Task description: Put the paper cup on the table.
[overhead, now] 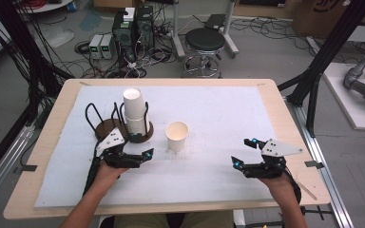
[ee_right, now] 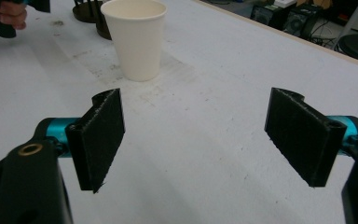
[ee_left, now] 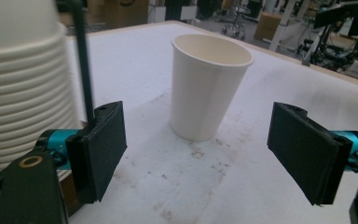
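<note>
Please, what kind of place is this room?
Probably a robotics lab or workshop. Computers with tangled cables sit on the bare floor, black frame beams stand around the table, and a stool stands behind it.
</note>
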